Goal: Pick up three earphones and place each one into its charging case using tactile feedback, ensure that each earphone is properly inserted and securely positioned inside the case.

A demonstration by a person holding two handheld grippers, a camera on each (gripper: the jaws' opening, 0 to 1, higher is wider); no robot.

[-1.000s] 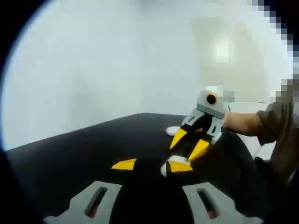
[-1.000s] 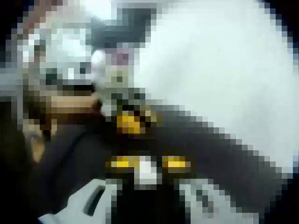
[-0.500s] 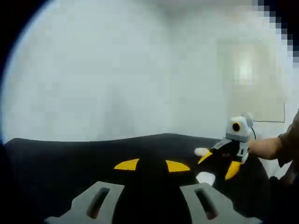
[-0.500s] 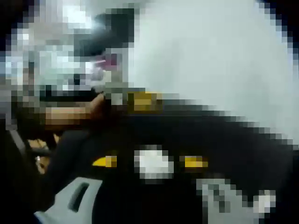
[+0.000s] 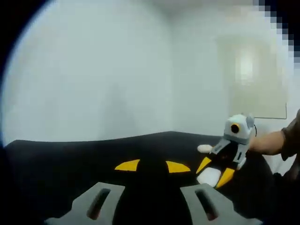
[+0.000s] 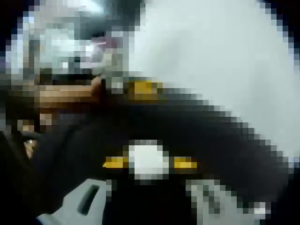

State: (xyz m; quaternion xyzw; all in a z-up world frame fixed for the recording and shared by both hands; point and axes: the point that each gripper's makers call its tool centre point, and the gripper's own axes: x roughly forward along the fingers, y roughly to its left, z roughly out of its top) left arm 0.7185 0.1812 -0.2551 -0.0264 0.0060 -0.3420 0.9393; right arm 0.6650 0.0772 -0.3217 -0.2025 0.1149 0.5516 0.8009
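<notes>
Your left gripper (image 5: pixel 152 166) is hovering open over the black tabletop (image 5: pixel 70 159); your right gripper (image 5: pixel 214 171) is straddling a white charging case (image 5: pixel 209 176), grip unclear.

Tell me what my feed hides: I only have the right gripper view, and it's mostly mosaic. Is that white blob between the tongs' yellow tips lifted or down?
Observer: From the left gripper view, the white piece looks down on the black table, with the right tongs flanking it. I can't tell if they are squeezing it.
Operator: Is there any other white item around?
Observer: Yes, a second white piece lies on the table just beyond the right tongs, apart from them.
Operator: What about the left tongs?
Observer: The left tongs are open over the table with nothing between their yellow tips.
</notes>
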